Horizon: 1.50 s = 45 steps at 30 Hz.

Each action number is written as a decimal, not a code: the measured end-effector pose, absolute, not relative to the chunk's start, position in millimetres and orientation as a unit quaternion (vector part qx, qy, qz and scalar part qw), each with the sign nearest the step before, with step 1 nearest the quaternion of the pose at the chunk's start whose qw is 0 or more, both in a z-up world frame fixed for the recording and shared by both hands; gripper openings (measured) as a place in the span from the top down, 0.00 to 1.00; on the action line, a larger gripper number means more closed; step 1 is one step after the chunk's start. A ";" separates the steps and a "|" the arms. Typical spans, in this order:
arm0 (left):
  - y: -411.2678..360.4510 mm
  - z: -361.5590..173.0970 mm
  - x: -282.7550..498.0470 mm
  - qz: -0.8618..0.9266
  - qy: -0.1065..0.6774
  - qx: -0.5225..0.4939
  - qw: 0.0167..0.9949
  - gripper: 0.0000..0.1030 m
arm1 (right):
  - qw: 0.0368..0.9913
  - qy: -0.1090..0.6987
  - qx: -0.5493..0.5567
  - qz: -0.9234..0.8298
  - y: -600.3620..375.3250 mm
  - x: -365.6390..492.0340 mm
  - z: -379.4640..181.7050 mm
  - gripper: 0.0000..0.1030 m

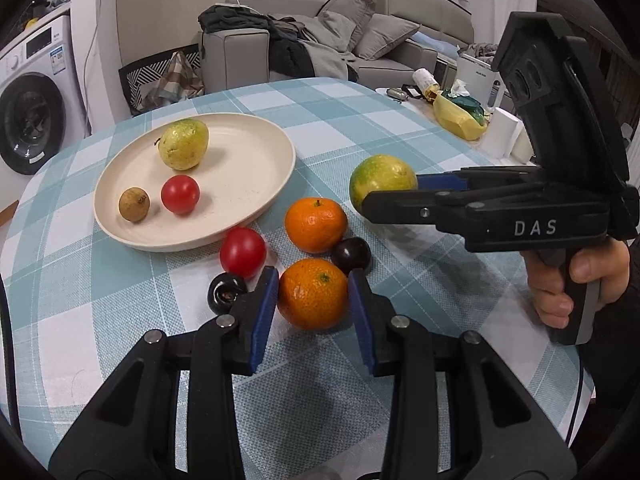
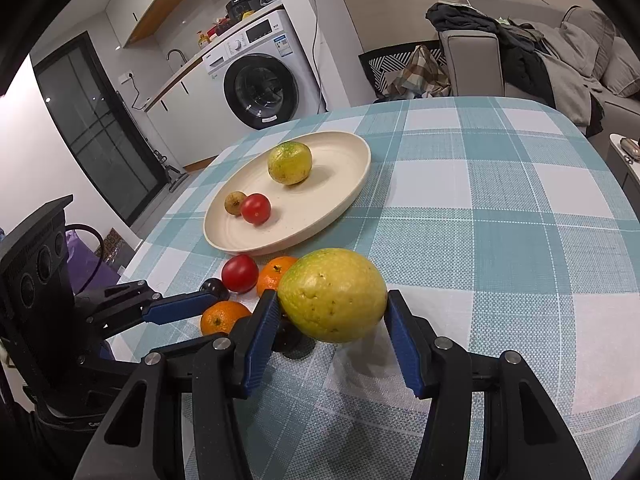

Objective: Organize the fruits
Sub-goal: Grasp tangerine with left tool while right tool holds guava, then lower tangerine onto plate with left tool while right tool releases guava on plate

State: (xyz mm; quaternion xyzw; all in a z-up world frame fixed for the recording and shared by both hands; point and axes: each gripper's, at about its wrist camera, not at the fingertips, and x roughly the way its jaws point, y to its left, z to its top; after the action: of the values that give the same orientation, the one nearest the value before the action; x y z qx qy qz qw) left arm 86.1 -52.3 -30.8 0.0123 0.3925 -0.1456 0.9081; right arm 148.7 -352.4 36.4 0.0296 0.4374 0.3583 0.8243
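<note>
We are partway through gathering the fruit onto the cream plate (image 1: 256,200), which sits on the checked bench (image 1: 400,120) and already holds a yellow-green fruit (image 1: 184,144), a cherry tomato (image 1: 180,194) and a small brown longan (image 1: 134,204).

Our right gripper (image 2: 332,312) has its fingers (image 2: 260,332) spread to either side of a large yellow-green fruit (image 2: 333,294). The left pad looks to touch the skin and the right pad sits just beside it, so we judge the grip is not yet firm. The fruit appears to rest on the bench, near and right of the plate.

Our left gripper (image 1: 314,300) brackets the near mandarin (image 1: 313,293), fingers (image 1: 262,320) spread with a sliver of gap on each side.

Loose around it lie a second mandarin (image 1: 316,224), a red tomato (image 1: 243,252) and two dark cherries (image 1: 226,293) (image 1: 352,255).

Next, we think, each gripper needs to close squarely, lift clear of the neighbours and carry its fruit far-left to the plate.
</note>
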 end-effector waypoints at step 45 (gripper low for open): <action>19.7 14.2 114.6 -0.029 0.325 -0.057 0.944 0.66 | 0.842 0.374 0.020 0.389 -331.9 154.8 70.5 0.47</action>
State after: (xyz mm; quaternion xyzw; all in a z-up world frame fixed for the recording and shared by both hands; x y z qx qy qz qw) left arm 114.6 19.7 14.2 -0.0574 0.3249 -0.0288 0.9436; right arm 154.8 -331.9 70.5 0.0201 0.3738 0.3890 0.8418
